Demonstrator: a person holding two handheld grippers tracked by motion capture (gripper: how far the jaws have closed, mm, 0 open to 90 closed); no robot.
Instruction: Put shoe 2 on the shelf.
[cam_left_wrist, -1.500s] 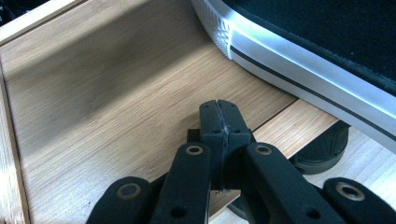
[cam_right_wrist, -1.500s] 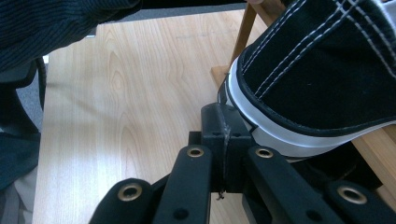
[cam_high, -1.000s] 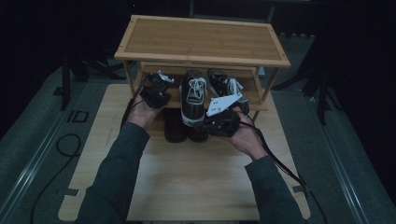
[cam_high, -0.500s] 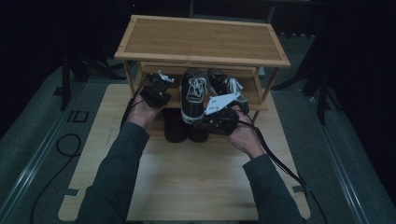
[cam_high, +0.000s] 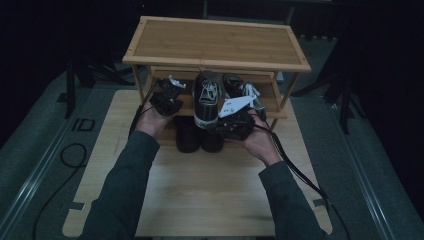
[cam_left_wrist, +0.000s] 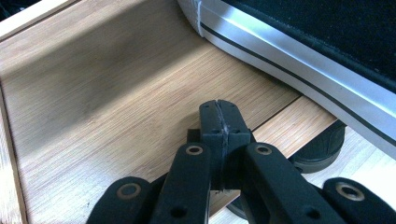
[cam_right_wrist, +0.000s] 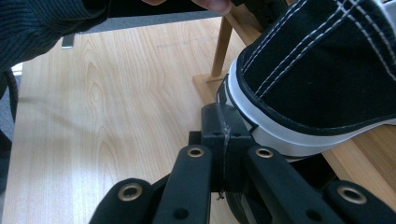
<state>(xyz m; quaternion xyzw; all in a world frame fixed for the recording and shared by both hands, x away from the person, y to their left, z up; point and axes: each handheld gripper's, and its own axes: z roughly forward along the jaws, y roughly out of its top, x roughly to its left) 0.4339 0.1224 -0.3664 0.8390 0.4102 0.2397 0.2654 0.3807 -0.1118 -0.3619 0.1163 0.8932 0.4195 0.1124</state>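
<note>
**Inspector A:** State of the claws at the time of inspection?

**Inspector B:** Both were pressed together with nothing between the pads. The left claw (cam_left_wrist: 219, 112) showed its jaws meeting in one seam over the bare lower shelf (cam_left_wrist: 107, 93). The right claw (cam_right_wrist: 223, 122) was likewise shut, its tips touching the white heel rim of the shoe (cam_right_wrist: 327, 79), not pinching it.

**Inspector A:** Where did the shoe sit?

**Inspector B:** In the high view, the shoe (cam_high: 206, 97) lay on the lower shelf of the rack (cam_high: 215, 42), heel overhanging the front edge towards the person. Its long axis ran from 6 to 12 o'clock, toe pointing in under the top board. A second shoe (cam_high: 240, 87) lay beside it at 3 o'clock. A dark pair (cam_high: 197, 135) stood on the desk (cam_high: 210, 200) directly below the heel.

**Inspector A:** And the deciding relation?

**Inspector B:** The right claw (cam_high: 220, 120) was the nearer, at the heel; the shoe stretched away from it towards 12 o'clock. The left claw (cam_high: 167, 90) stood apart at the shoe's 9 o'clock, over open shelf. My judgement: a push along the axis from the heel would seat the shoe fully on the shelf.
</note>
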